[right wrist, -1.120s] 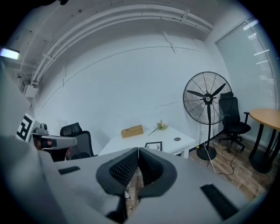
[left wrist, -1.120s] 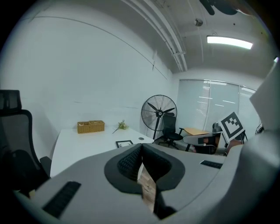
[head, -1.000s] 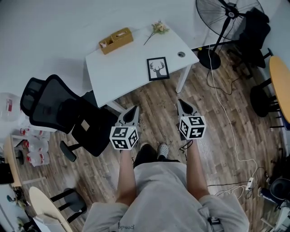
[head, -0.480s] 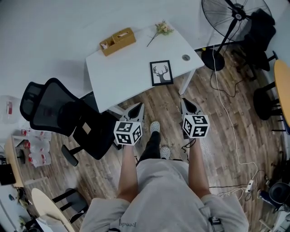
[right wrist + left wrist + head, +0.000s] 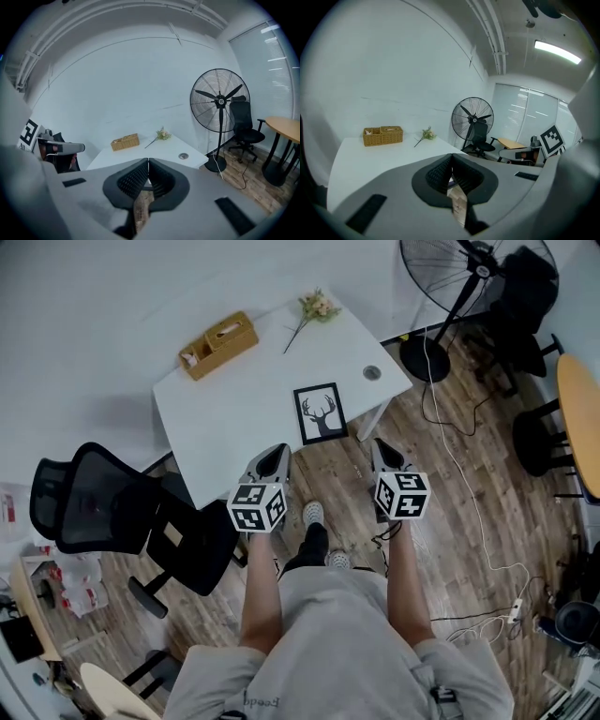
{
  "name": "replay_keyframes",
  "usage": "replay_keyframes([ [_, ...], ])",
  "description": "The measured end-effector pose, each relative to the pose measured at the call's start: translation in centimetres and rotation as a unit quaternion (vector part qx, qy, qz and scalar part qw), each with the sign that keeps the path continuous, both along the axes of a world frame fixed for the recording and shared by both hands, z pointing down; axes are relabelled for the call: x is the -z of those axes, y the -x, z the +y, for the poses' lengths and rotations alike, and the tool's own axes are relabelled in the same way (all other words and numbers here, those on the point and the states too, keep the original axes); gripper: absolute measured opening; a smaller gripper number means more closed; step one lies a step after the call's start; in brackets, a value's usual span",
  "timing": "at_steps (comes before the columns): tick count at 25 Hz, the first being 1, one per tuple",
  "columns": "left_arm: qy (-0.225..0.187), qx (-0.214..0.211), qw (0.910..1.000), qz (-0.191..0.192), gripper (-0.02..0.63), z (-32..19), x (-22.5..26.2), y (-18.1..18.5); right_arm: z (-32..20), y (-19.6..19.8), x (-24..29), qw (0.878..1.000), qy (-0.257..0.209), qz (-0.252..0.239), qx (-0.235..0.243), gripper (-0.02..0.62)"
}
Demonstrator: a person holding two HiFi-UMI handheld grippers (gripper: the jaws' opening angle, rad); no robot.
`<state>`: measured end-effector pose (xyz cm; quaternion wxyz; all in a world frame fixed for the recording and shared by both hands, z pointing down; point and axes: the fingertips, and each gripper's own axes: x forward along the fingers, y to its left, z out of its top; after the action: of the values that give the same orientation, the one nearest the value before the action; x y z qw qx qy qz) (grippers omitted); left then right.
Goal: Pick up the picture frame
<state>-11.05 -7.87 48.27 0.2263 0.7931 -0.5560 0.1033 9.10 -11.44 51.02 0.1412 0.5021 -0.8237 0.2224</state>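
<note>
Head view: picture frame (image 5: pixel 320 413) lies flat on the white worktop (image 5: pixel 225 418), close to its near edge and towards the right-hand corner. It has a dark border and a deer-head print facing up. Nothing touches it.

Left claw (image 5: pixel 277 452): in its own view the jaws are together at the tips with nothing between them. From above I see its tip lined up with the worktop's near edge, short of the frame and to its left.

Right claw (image 5: pixel 379 445): jaws are pressed together and empty. It shows over the wooden floor (image 5: pixel 469 521), just off the worktop's right corner, short of the frame and to its right.

The frame sits ahead of the two claws, roughly between their lines. Neither gripper view shows it.

At the far side of the worktop are a wicker basket (image 5: pixel 218 344) and a flower sprig (image 5: pixel 314 307), well apart from the frame. A black office chair (image 5: pixel 122 517) stands left of the worktop and a standing fan (image 5: pixel 450 277) right of it.
</note>
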Motion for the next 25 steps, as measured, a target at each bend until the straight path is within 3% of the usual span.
replay_keyframes([
  [7,-0.001,-0.023,0.9997,-0.003,0.025,-6.5,-0.1,1.6,-5.5,1.4,-0.1,1.0,0.005,0.007,-0.022,0.023],
  [13,-0.008,-0.032,0.9978,-0.058,0.025,-10.0,-1.1,3.9,-8.8,3.1,0.3,1.0,0.002,0.007,-0.03,0.023],
  [19,0.007,-0.046,0.9985,-0.03,0.025,-11.7,-3.7,3.9,-9.1,3.4,-2.5,0.999,0.026,0.017,-0.033,0.023],
  [25,0.035,-0.05,0.998,-0.018,0.025,-12.9,-6.8,3.0,-9.7,2.7,-5.6,0.998,0.062,-0.005,-0.026,0.023],
])
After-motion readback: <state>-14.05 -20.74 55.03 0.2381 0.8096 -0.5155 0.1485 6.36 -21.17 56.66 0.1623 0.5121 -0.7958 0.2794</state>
